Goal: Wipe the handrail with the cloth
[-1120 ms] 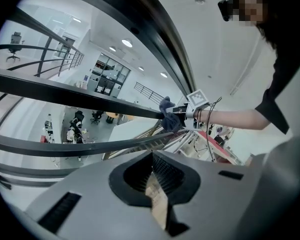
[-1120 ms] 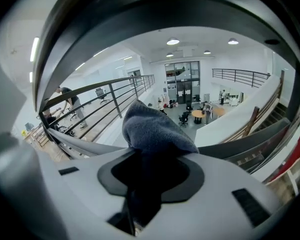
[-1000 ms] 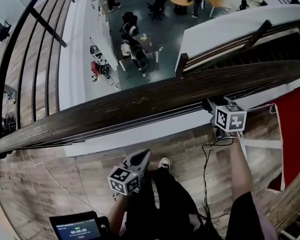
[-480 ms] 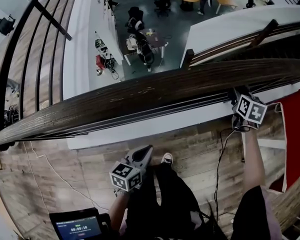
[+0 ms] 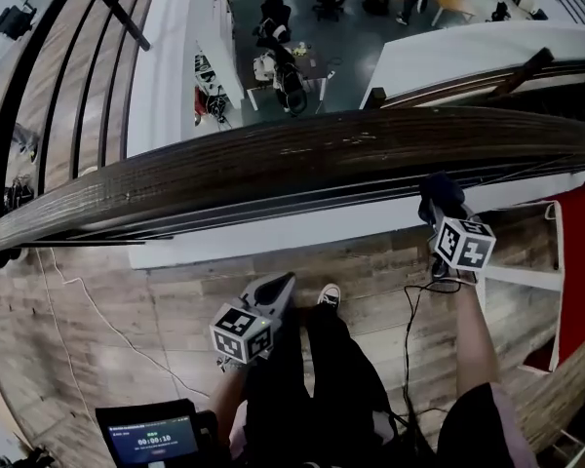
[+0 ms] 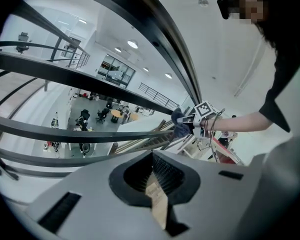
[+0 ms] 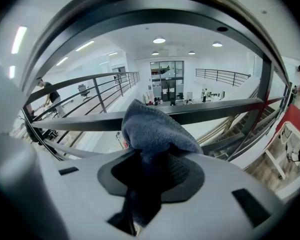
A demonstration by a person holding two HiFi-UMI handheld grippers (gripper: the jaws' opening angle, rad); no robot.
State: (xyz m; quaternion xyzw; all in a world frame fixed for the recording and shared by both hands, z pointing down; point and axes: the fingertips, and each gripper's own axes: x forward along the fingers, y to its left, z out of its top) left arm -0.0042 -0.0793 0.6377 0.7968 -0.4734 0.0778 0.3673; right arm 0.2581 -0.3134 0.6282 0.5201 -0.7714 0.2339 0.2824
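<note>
A dark wooden handrail (image 5: pixel 302 164) runs across the head view from lower left to upper right. My right gripper (image 5: pixel 441 203) is shut on a blue-grey cloth (image 7: pixel 155 129) and sits just below the rail's near edge at the right. In the right gripper view the cloth bulges out of the jaws under the rail's curved underside (image 7: pixel 155 14). My left gripper (image 5: pixel 276 295) hangs low by the person's legs, well short of the rail, with its jaws closed on nothing. The left gripper view shows the right gripper and cloth (image 6: pixel 181 125) beside the rail.
Black metal bars (image 5: pixel 78 96) run under and beside the rail. Beyond the rail is a drop to a lower floor with desks and chairs (image 5: pixel 292 66). A red panel (image 5: pixel 580 261) stands at right. Cables (image 5: pixel 409 320) lie on the wooden floor. A tablet screen (image 5: pixel 156 437) is at lower left.
My right gripper with the cloth slid right along the rail, then came back left and lower, off the rail's near edge. The left gripper has stayed put.
</note>
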